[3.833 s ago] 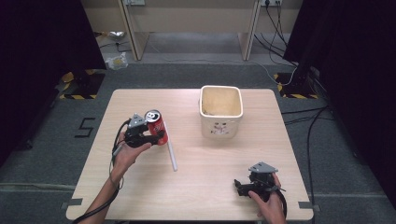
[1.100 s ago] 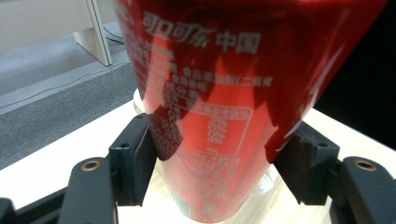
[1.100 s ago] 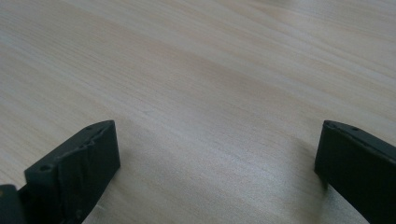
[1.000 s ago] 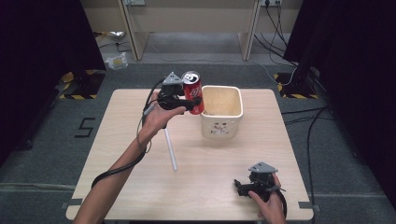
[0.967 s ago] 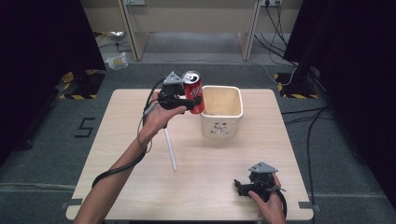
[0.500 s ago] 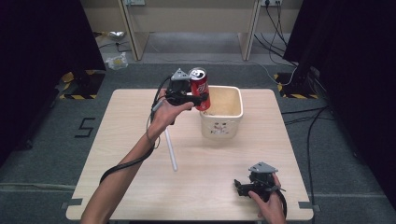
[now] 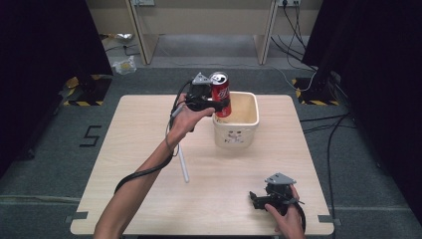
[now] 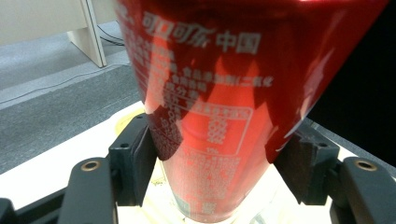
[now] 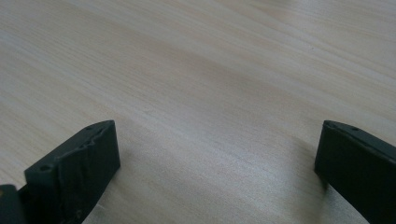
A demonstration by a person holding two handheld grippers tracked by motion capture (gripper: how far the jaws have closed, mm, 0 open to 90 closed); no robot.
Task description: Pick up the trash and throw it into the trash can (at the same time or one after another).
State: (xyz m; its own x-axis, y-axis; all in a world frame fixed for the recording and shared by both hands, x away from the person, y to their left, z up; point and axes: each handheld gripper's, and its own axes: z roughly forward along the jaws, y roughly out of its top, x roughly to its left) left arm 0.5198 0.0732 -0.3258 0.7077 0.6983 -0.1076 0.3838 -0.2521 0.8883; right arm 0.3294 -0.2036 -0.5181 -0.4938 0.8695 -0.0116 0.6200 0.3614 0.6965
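L gripper (image 7: pixel 215 102) was clamped on the red soda can (image 7: pixel 220 94), pads pressed against both sides of the can body, as the L gripper view confirmed w/ the can (image 8: pixel 219 107) wedged between the two black jaws. Can was held upright, off the table, above the near-left rim of the cream bin (image 7: pixel 251 119); in the L gripper view the bin rim (image 8: pixel 126 122) showed below and behind the can. Bin stood on the wooden table (image 7: pixel 129 134) toward its far side. A white stick (image 7: pixel 183 163) lay on the table, near the L forearm, well apart from the can. R gripper (image 7: pixel 256 200) rested at the near-right table edge, jaws wide apart, nothing between them; bare tabletop (image 9: pixel 210 93) in the R gripper view.
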